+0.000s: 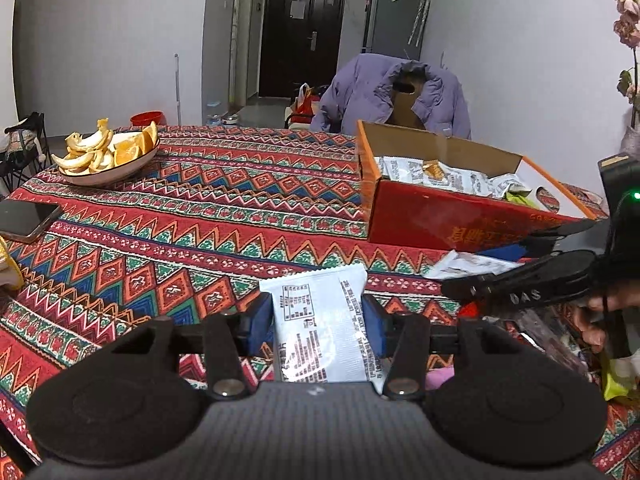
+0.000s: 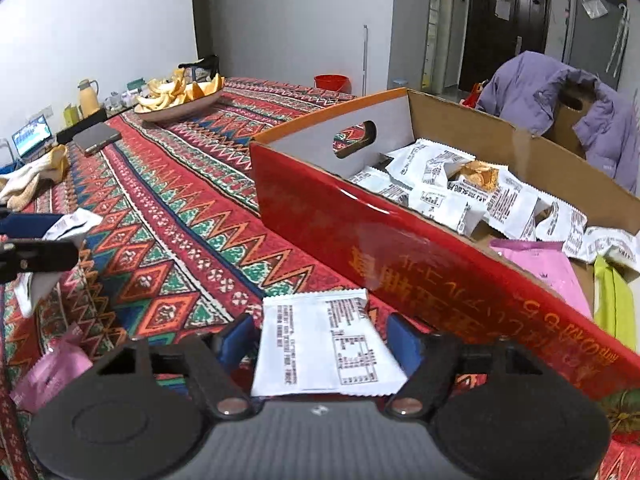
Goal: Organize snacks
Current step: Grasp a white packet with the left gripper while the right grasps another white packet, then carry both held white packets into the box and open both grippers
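Left tongs (image 1: 318,316): closed on a white snack packet (image 1: 320,320), blue pads pressed against its two long edges; the packet stands out forward over the patterned surface (image 1: 200,216), clear of the cloth.
Right tongs (image 2: 320,340): a second white packet (image 2: 324,344) lies between the blue pads and looks pinched at its edges, with the right-hand edge lifted; judged a grip, though a light one.
Step in hand: carrying both packets to the red box (image 2: 400,248), judged from the task and from the box already holding similar packets.
Where the box is: just beyond the right tongs, its red front wall nearest; to the far right of the left tongs.
How to do it well: each packet likely needs to rise above the red wall before moving in, since the wall stands taller than the held packets now.
Order: the right tongs are nearer, so going first would keep the two from crossing; in the left view the right tongs sit between the left ones and the box.
Release spot: the near left part of the box shows bare cardboard beside the heap of white packets (image 2: 460,188).
Left behind: pink packets (image 2: 52,372) on the near surface.
Far off: a plate of orange pieces (image 1: 108,152), well apart from the work.
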A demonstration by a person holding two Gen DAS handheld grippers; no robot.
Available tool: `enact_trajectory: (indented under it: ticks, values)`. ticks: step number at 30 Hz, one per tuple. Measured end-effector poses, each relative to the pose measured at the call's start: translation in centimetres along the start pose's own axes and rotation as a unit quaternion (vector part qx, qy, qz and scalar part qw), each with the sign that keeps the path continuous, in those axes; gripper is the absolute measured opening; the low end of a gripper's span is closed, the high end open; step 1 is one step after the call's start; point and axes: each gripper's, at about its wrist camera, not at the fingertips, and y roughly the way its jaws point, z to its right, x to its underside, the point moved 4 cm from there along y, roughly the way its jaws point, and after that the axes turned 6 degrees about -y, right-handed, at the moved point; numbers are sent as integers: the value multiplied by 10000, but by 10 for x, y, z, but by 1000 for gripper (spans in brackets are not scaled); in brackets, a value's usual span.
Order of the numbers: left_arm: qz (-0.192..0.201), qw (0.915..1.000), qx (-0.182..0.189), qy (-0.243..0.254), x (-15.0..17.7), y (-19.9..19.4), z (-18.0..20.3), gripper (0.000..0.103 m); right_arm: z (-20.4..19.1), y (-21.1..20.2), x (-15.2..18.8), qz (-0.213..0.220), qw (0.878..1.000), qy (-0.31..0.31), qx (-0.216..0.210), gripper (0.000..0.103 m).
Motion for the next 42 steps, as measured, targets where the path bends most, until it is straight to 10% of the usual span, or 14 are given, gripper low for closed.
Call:
enact_trajectory:
  ticks: [15,33,42]
  values:
    - [403,9957,804,239,14,-76,60,49,-21,-176,43,1335,9838,452,1111,44]
    - [74,9857,1500,762,57,-94,155,49,-43,-249,157,1302,9728,1070,1588,44]
    - [236,9811,1742,813,-41,-45,170,49,13,-241,100,1699,9721,894,1347,44]
